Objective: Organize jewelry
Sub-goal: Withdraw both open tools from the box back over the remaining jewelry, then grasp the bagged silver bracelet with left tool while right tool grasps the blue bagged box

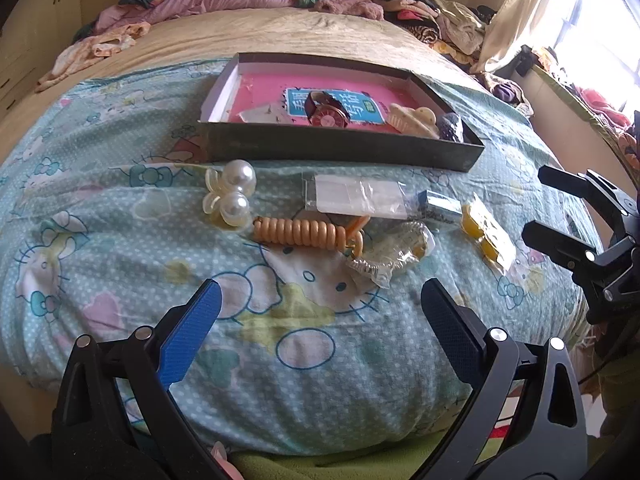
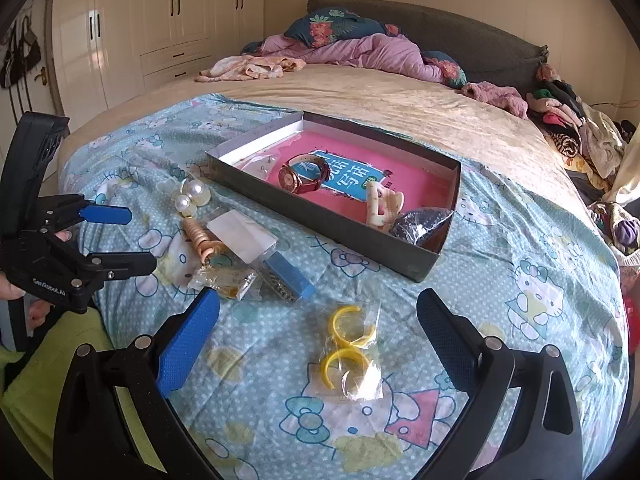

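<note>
A shallow grey box [image 1: 344,150] [image 2: 320,222] with a pink floor sits on the bed. It holds a red watch [image 1: 326,110] [image 2: 304,174], a cream hair claw [image 1: 414,120] [image 2: 382,204] and a dark pouch [image 2: 422,220]. In front of it lie a pearl clip [image 1: 232,194] [image 2: 190,196], an orange coil band [image 1: 300,232] [image 2: 200,240], clear packets [image 1: 360,196] and bagged yellow hoops [image 2: 350,344] [image 1: 486,232]. My left gripper [image 1: 320,300] hovers open, short of the coil band. My right gripper [image 2: 318,316] is open around the hoops' bag, above it.
The items rest on a blue cartoon-print sheet [image 1: 120,248] [image 2: 520,280] over a tan blanket [image 2: 380,96]. Heaps of clothes [image 2: 576,132] and pillows line the headboard. White wardrobes [image 2: 140,32] stand on the left, a window with a curtain [image 1: 520,16] on the right.
</note>
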